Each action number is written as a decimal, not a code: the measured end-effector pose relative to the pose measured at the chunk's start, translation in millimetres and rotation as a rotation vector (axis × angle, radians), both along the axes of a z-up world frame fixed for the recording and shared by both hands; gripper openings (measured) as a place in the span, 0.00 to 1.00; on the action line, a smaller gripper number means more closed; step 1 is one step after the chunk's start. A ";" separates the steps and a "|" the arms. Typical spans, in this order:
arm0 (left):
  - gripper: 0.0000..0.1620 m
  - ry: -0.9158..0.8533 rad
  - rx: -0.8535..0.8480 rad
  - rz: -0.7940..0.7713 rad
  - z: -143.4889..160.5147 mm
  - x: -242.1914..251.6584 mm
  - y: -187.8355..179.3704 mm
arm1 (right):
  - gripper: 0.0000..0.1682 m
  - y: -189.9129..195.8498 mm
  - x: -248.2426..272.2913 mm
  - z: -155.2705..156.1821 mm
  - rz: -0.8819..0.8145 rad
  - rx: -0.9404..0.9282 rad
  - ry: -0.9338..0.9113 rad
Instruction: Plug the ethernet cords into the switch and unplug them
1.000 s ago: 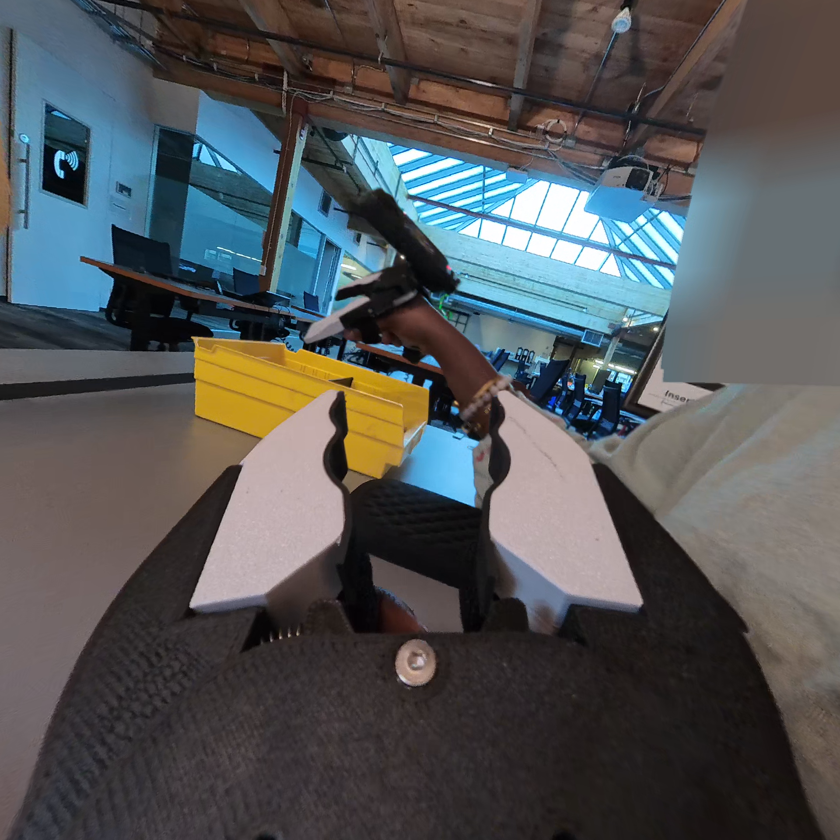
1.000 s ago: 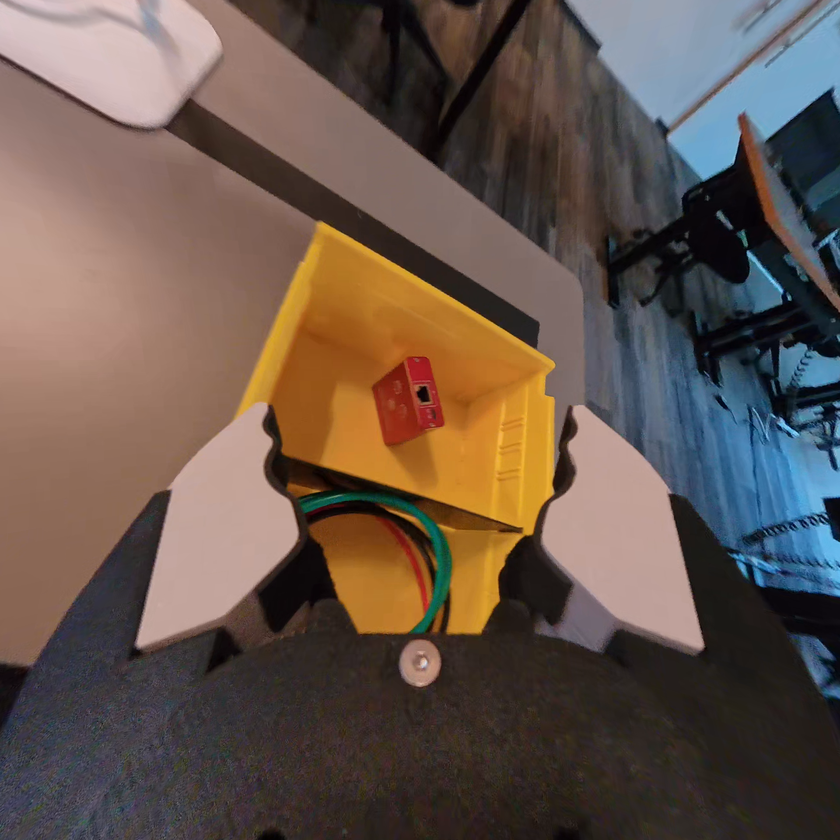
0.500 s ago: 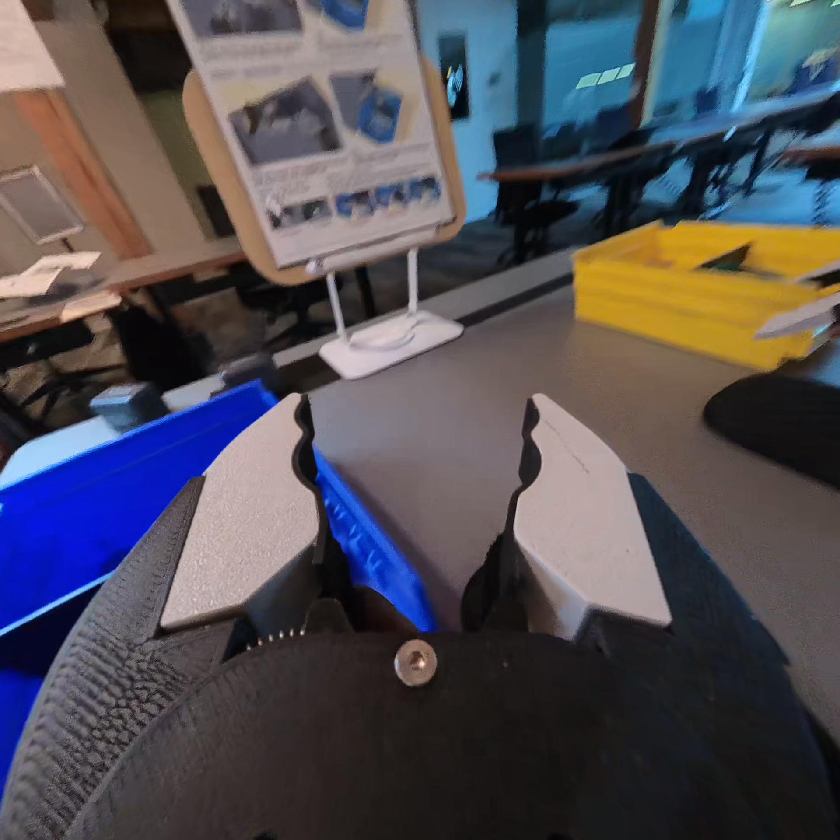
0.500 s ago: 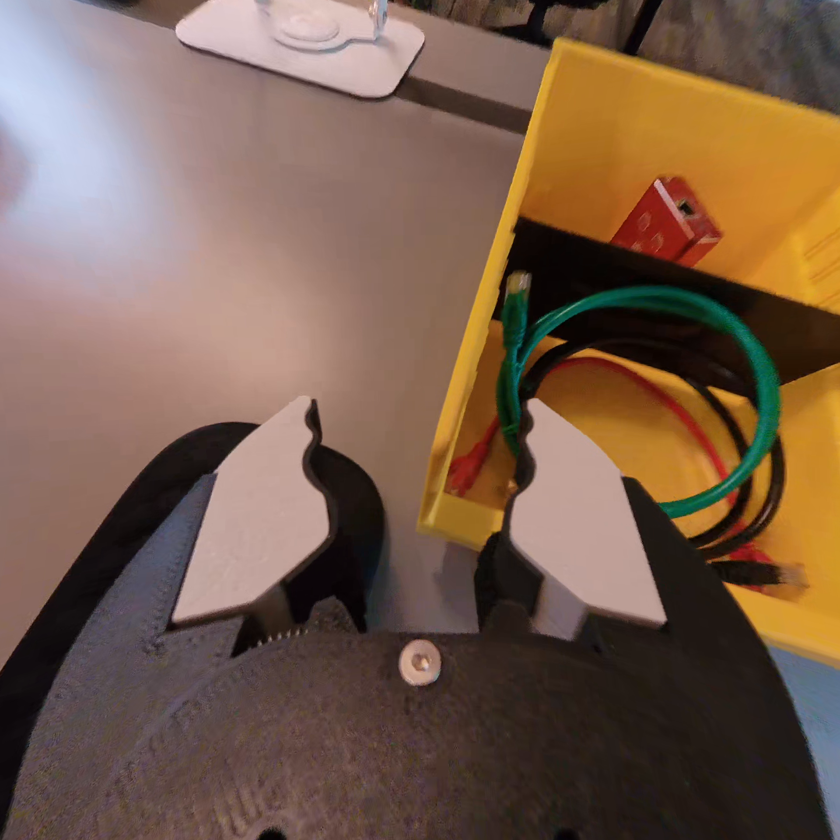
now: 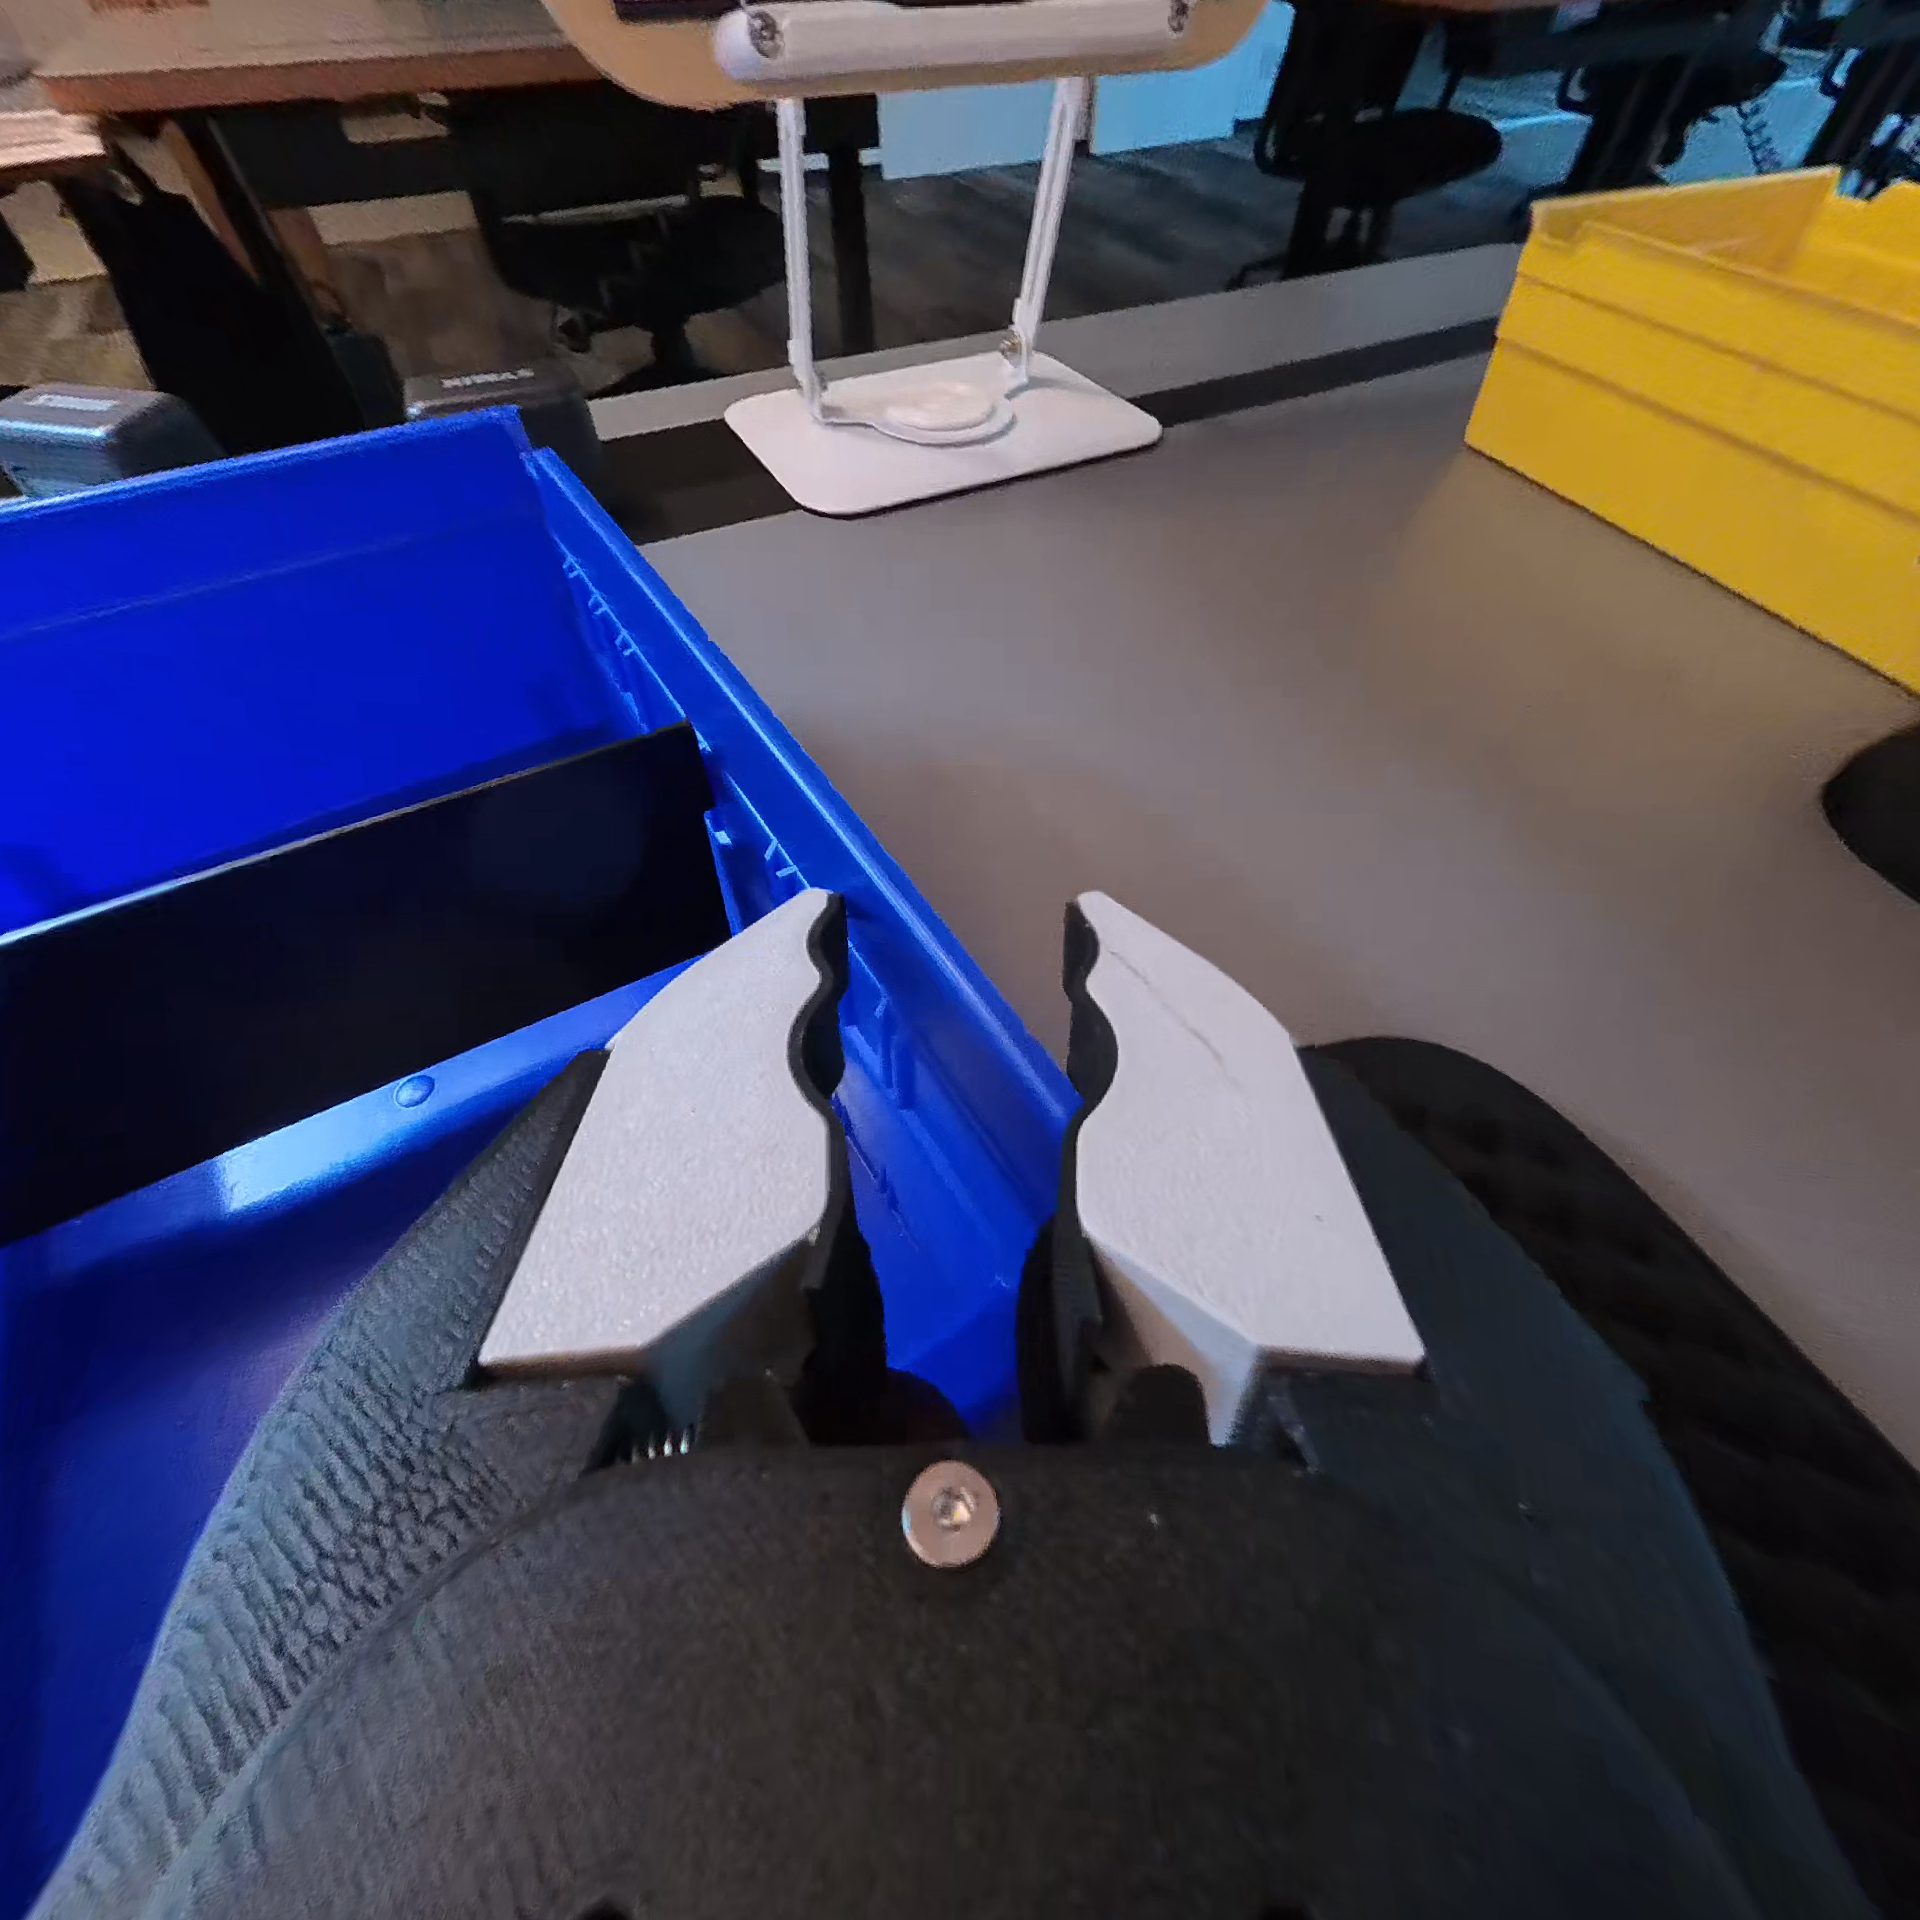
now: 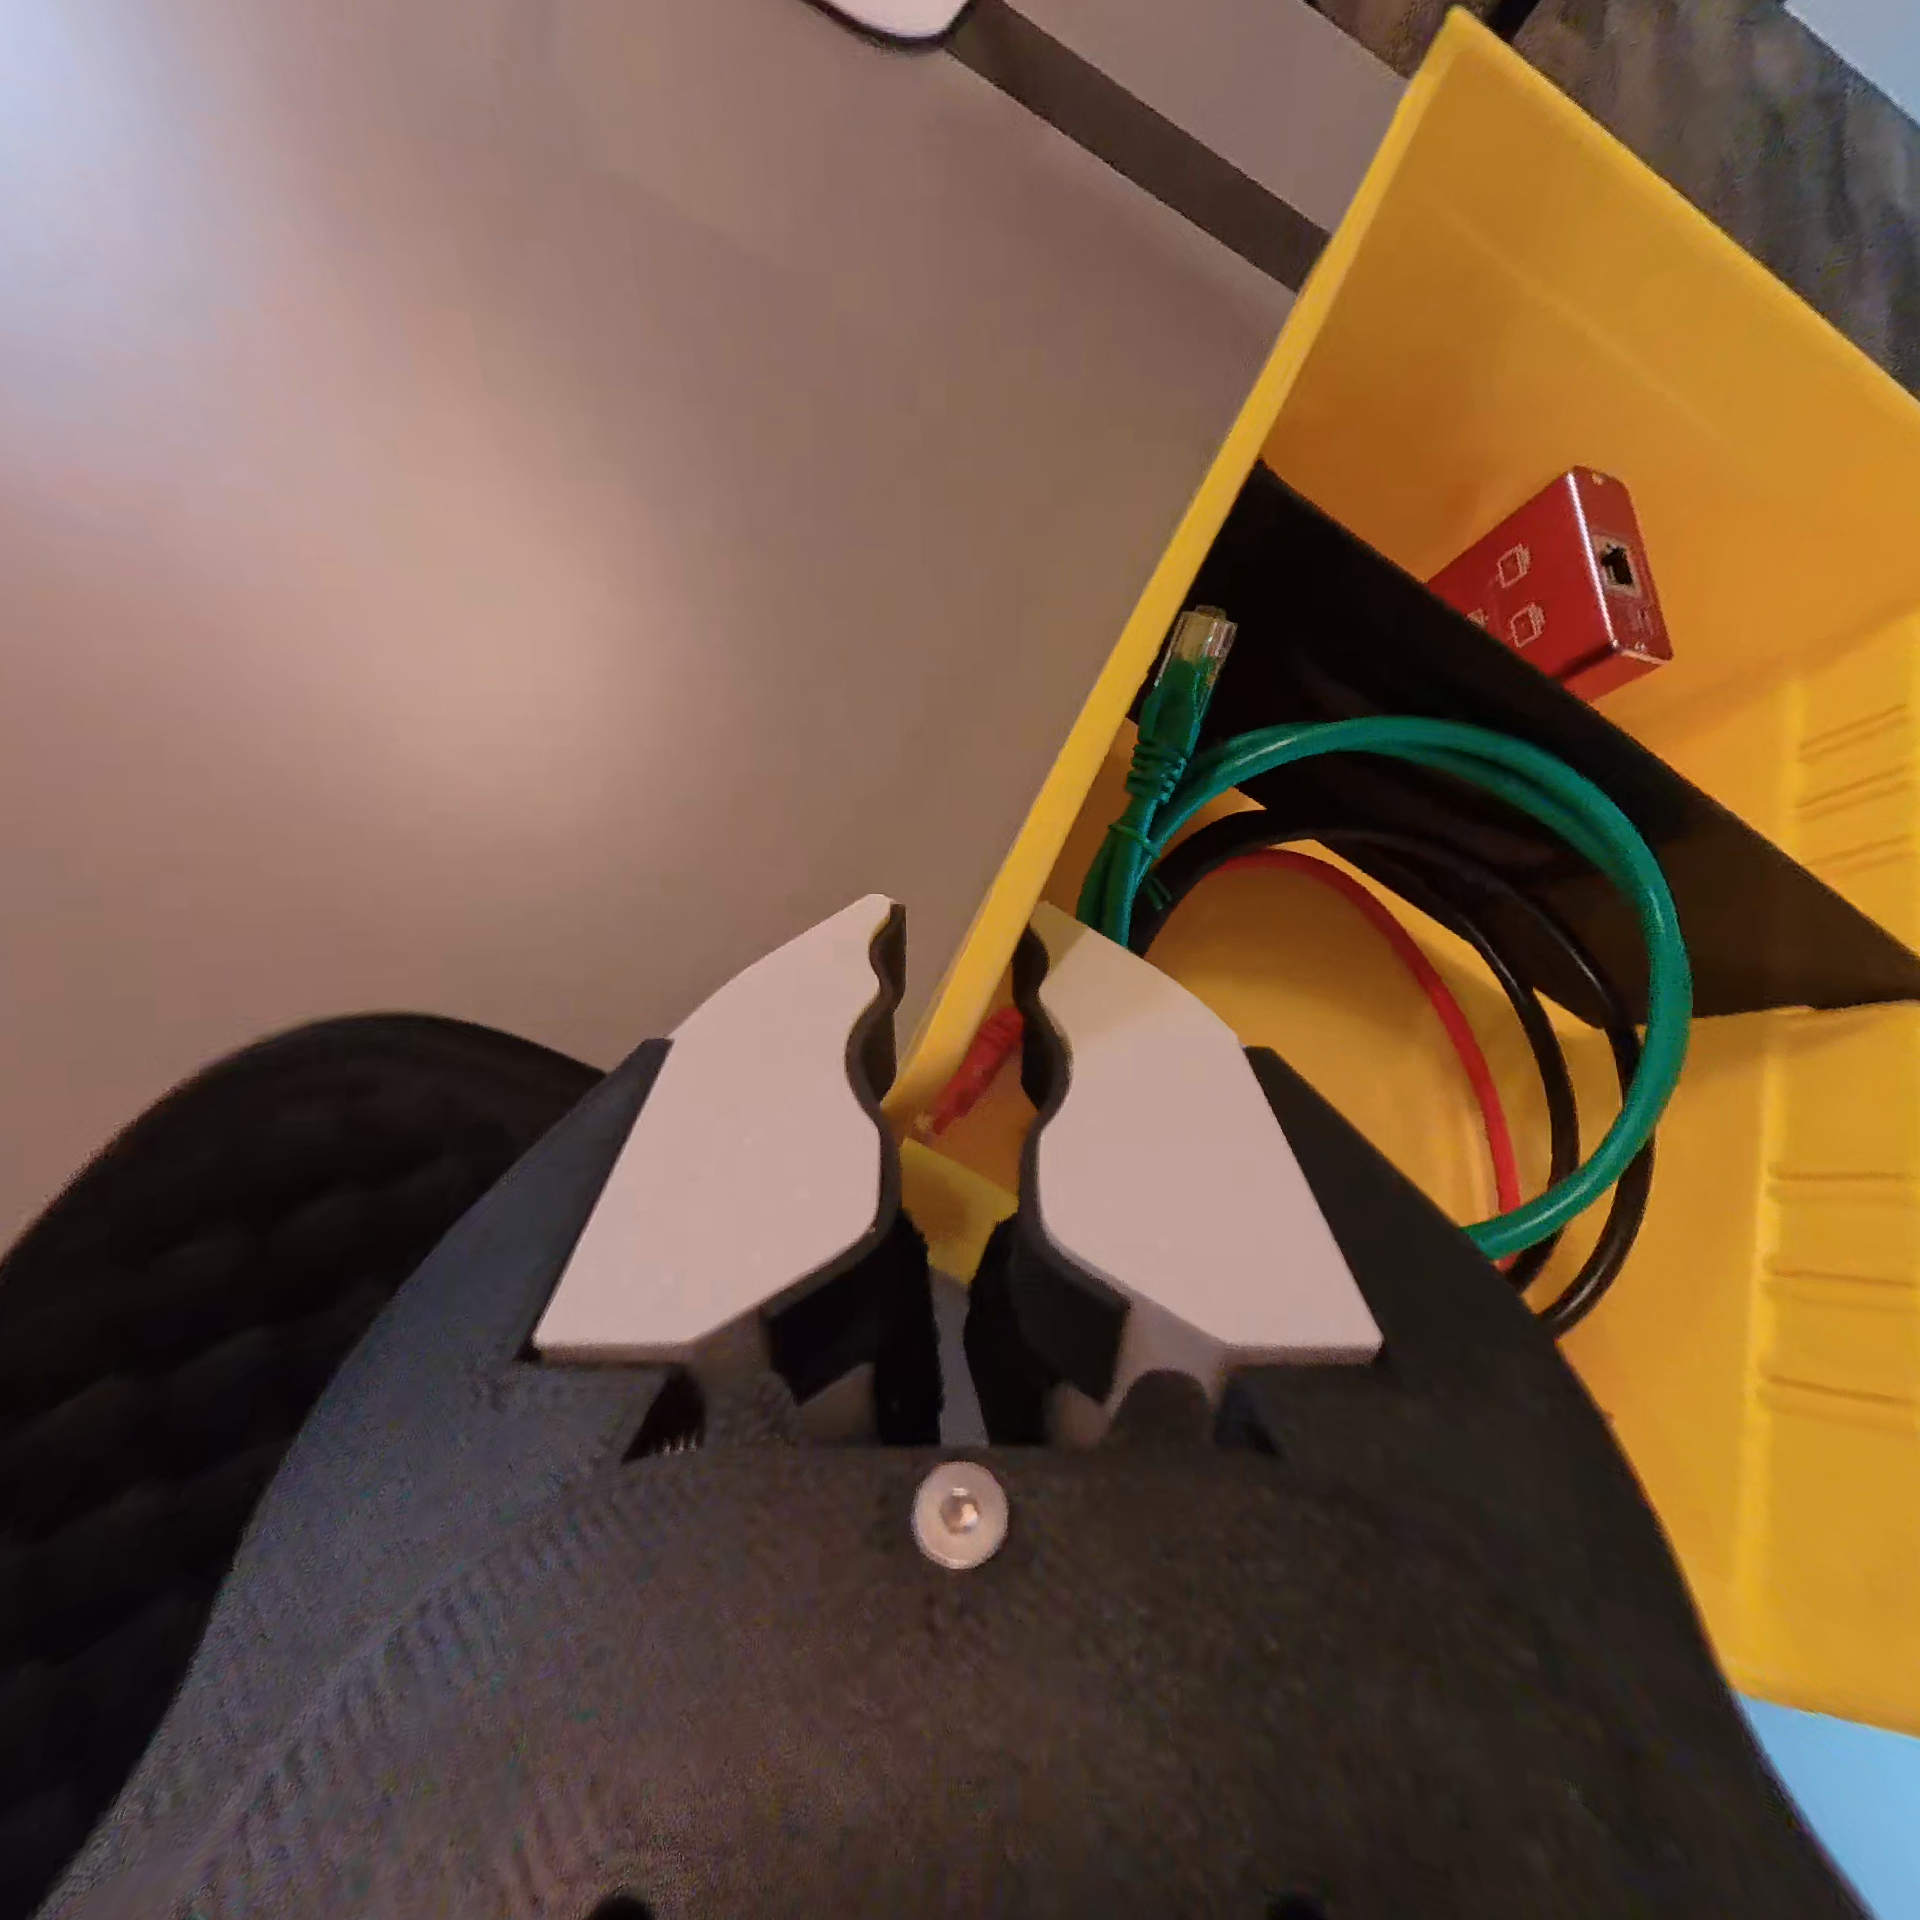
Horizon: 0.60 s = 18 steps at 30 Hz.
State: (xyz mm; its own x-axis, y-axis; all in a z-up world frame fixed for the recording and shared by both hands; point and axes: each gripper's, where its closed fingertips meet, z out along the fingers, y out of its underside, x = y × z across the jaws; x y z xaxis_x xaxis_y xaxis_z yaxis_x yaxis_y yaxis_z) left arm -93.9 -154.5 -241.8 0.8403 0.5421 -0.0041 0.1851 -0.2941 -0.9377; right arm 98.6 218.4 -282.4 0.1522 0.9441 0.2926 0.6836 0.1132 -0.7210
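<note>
In the right wrist view, a red switch (image 6: pixel 1558 592) lies in the far compartment of a yellow bin (image 6: pixel 1558 312). The near compartment holds coiled green (image 6: pixel 1621 862), red (image 6: pixel 1455 1018) and black (image 6: pixel 1558 1049) ethernet cords. My right gripper (image 6: pixel 961 925) is shut on the yellow bin's left wall near its front corner, one finger outside and one inside. A red plug (image 6: pixel 987 1049) lies just behind the jaws. In the left wrist view, my left gripper (image 5: pixel 951 925) straddles the right wall of a blue bin (image 5: pixel 312 623) near its front corner and is closed on it.
The blue bin has a black divider (image 5: pixel 364 914). The yellow bin (image 5: pixel 1714 468) stands at the far right of the grey table (image 5: pixel 1195 675). A white sign stand (image 5: pixel 935 436) is at the table's back edge. Chairs and desks lie beyond. About 45 centimetres separates my left fingertips from my right.
The left gripper swung from facing the room to the blue bin and narrowed onto its wall. The right gripper dropped to the yellow bin's left wall and closed on it.
</note>
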 end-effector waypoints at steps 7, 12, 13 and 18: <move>0.23 -0.014 0.070 0.075 2.1 -7.1 6.1 | 0.15 -39.7 -47.3 -0.3 0.091 -0.002 -0.042; 0.23 -0.025 0.095 0.078 2.5 -7.7 7.7 | 0.15 -79.3 -78.6 1.0 0.180 0.000 -0.055; 0.23 -0.026 0.102 0.079 2.6 -8.0 8.1 | 0.15 -88.8 -84.5 0.8 0.202 -0.002 -0.057; 0.24 -0.028 0.139 0.085 3.6 -10.7 11.5 | 0.16 -138.5 -111.9 0.4 0.313 -0.006 -0.047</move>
